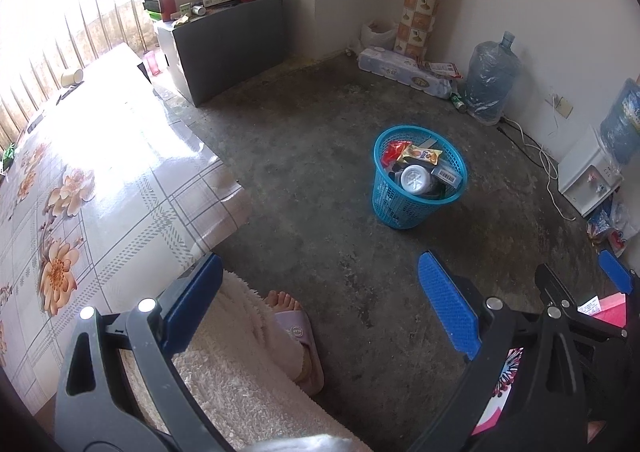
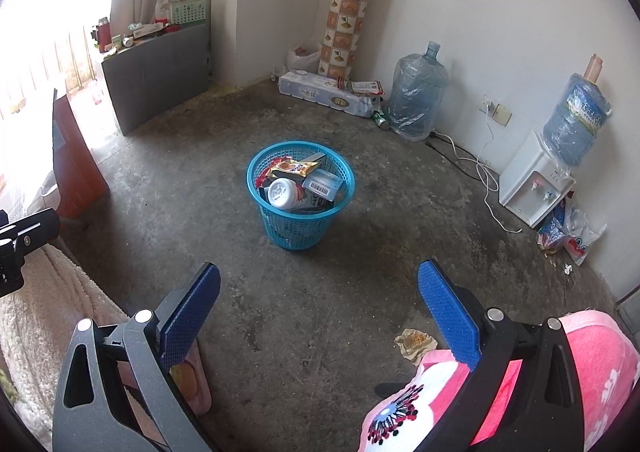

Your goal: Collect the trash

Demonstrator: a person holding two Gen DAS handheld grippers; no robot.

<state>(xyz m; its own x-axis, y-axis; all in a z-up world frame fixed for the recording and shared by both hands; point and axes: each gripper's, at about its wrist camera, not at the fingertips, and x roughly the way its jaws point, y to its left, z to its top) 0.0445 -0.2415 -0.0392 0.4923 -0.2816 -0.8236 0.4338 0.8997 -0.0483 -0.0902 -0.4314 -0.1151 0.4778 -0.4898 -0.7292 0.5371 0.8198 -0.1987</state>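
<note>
One round blue mesh-plastic basket (image 2: 301,196) stands on the bare concrete floor (image 2: 280,312), holding a white bottle (image 2: 283,193), two snack wrappers and a barcoded box. Both tools, left tool (image 1: 320,304) and right tool (image 2: 320,310), gape wide, holding nothing. Only the right view shows one crumpled paper scrap (image 2: 415,344) at 5 o'clock; only the left shows the glossy floral tabletop (image 1: 100,192) at 9 o'clock.

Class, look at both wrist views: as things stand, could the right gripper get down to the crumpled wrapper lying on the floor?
Probably yes. The right gripper is open and empty, and the crumpled wrapper lies on bare floor just inside its right finger. Only the pink cushion sits close beside it; nothing covers the wrapper.
</note>
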